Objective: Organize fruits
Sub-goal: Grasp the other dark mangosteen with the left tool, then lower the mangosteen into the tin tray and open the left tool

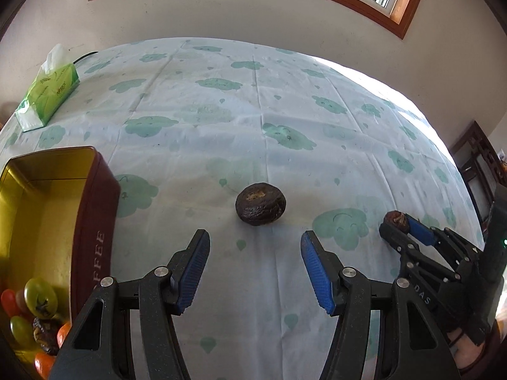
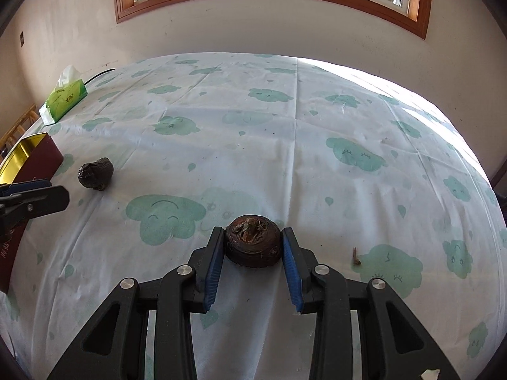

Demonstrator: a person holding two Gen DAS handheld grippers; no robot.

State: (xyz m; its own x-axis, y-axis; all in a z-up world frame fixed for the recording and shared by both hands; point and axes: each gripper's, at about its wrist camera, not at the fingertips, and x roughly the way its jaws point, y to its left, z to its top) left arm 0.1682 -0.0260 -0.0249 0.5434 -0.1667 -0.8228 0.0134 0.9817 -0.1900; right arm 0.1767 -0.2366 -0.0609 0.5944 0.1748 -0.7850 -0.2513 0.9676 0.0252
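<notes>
Cloud-print tablecloth: right gripper clamped a brown fruit; left gripper released, near a wrinkled dark fruit; tin at left

Your left gripper and right gripper: black linkage arms, silver pivot screws, ribbed blue pads.

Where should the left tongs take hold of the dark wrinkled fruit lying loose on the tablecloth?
Across its middle, coming down from above and the near side. The dark wrinkled fruit is a squat round lump resting alone on the tablecloth, its scarred end up, and the open left tongs already straddle its line with room on both flanks.
</notes>
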